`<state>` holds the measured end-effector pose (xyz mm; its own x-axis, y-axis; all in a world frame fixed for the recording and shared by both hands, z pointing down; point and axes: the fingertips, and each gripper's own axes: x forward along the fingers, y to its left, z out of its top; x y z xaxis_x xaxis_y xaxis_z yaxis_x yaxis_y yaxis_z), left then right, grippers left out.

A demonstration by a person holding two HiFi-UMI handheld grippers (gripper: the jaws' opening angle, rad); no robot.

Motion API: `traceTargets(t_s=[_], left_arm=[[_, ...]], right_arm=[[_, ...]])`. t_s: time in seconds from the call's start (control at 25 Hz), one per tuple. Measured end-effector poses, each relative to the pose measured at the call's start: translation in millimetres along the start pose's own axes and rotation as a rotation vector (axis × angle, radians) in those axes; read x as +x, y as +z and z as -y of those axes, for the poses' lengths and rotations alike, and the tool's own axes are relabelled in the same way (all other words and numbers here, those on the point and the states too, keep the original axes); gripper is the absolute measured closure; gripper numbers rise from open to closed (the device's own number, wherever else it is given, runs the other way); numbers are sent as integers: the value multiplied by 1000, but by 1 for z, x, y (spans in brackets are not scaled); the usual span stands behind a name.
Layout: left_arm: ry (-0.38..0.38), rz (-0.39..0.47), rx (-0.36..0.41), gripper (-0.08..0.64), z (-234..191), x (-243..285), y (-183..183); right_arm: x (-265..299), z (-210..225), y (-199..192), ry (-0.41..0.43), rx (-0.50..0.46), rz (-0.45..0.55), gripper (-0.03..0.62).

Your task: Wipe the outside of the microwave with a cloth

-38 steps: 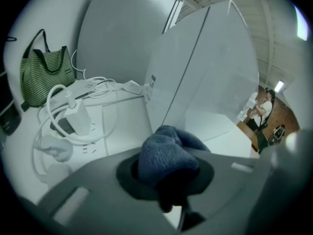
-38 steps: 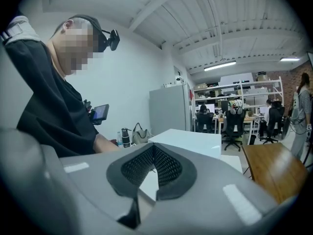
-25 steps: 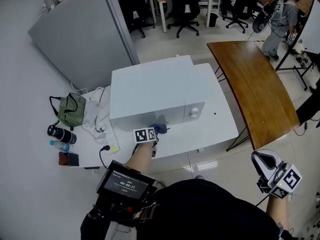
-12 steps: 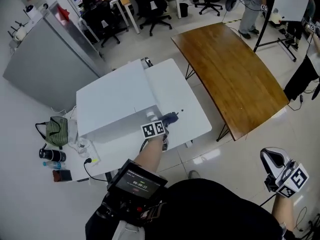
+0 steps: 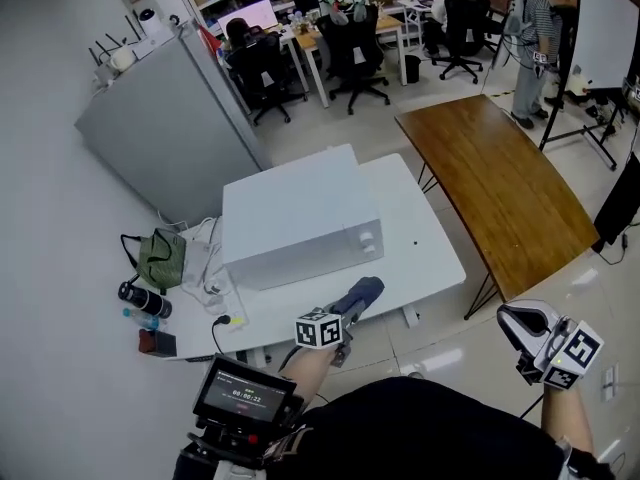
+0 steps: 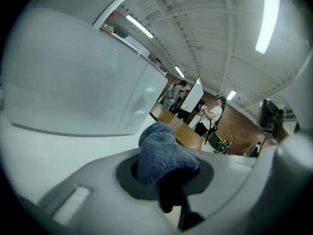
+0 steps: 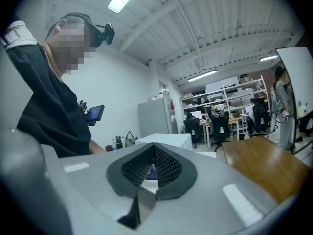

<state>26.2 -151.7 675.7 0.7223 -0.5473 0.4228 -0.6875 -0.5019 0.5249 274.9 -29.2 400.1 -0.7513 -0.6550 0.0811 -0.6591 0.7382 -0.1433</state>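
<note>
Blue terry cloth (image 5: 358,295) is bunched in my left gripper (image 5: 340,316), with the jaws clamped on its lower end. A fat wad sticks out past the tips in the left gripper view (image 6: 164,153). It hangs over the front edge of the white table (image 5: 430,258), in front of the microwave (image 5: 300,218) and clear of it, so nothing is being wiped right now. The microwave's front face fills the upper left of the left gripper view (image 6: 73,82).

My right gripper (image 5: 520,326) is low on the right, well away from the table. Its pads are pressed together with nothing between them (image 7: 154,166), so it's idle.

Risks as I judge them:
- The pinch looks small next to the wad. Dragging it across the casing could pull the cloth out of the jaws.
- If the wad folds back, bare jaw plastic meets the painted panel and scrapes it.
- The knobs (image 5: 367,240) sit on the front right, and a sweep across them could turn one.
- A hard one-handed push could slide the microwave, since nothing braces it.
- The power strip and cables (image 5: 215,290) lie just beside its left side, and a wipe going round that corner could snag them.
</note>
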Motion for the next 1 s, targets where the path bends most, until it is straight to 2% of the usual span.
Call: traceTargets(t_s=[0.24, 0.4, 0.48, 0.6, 0.72, 0.84, 1.0], left_arm=[[-70, 220, 135, 503, 2, -191, 13], [-75, 259, 212, 502, -2, -291, -5], [-74, 294, 236, 503, 3, -325, -12], [-75, 357, 261, 502, 20, -360, -16], [-95, 389, 263, 502, 57, -378, -27], [-125, 404, 264, 502, 103, -374, -45], [-153, 432, 253, 502, 163, -345, -72]], right_arm=[[78, -140, 0, 138, -10, 9, 588], [110, -234, -5, 220, 4, -2, 588], [114, -261, 0, 243, -10, -7, 588], [108, -275, -1, 248, -71, -33, 588], [92, -288, 5, 267, -92, -12, 588], [61, -291, 12, 279, -79, 30, 588], [-2, -276, -9, 320, -74, 41, 588]])
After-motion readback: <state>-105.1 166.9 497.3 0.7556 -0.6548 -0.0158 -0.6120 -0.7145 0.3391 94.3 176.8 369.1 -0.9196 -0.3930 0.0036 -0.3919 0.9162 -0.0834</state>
